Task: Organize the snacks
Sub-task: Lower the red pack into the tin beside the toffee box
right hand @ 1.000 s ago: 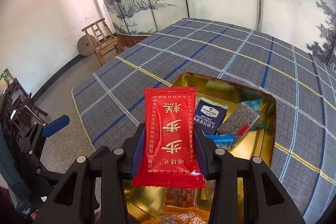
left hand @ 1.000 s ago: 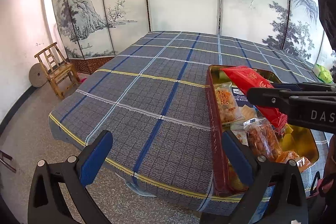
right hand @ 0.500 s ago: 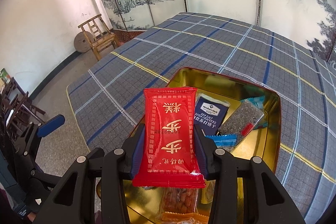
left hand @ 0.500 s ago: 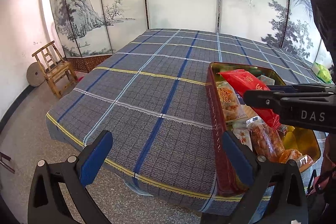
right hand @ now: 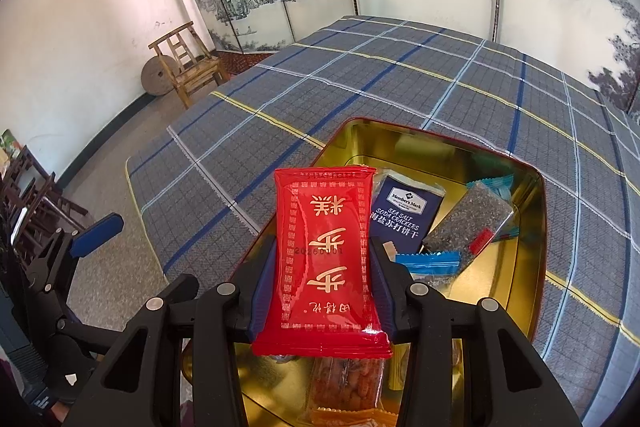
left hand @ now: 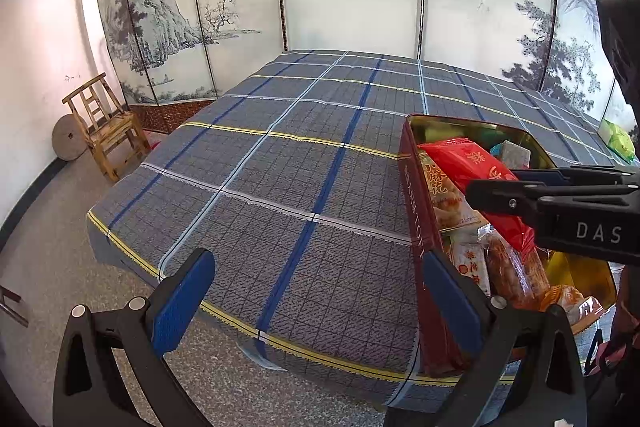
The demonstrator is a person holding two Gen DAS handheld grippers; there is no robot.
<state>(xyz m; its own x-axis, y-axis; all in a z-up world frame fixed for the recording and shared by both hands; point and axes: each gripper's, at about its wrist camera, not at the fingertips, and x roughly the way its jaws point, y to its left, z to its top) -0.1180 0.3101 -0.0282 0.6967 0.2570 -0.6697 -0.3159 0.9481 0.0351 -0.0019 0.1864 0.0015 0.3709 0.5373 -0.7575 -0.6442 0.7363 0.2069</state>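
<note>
Red snack packet [right hand: 325,259] between right gripper [right hand: 320,277] jaws, above tin [right hand: 532,227].

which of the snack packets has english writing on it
The dark blue cracker packet lying in the gold tin, printed "Sea Salt Soda Crackers". The red packet clamped in the right gripper shows only Chinese characters.

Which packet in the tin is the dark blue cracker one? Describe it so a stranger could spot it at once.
Start at the gold-lined tin on the plaid-covered table. Inside, just right of the red packet clamped in the right hand-held gripper, lies the dark blue cracker packet. It alone is navy with white lettering reading "Sea Salt Soda Crackers"; the packet to its right is clear with dark speckled contents.
</note>
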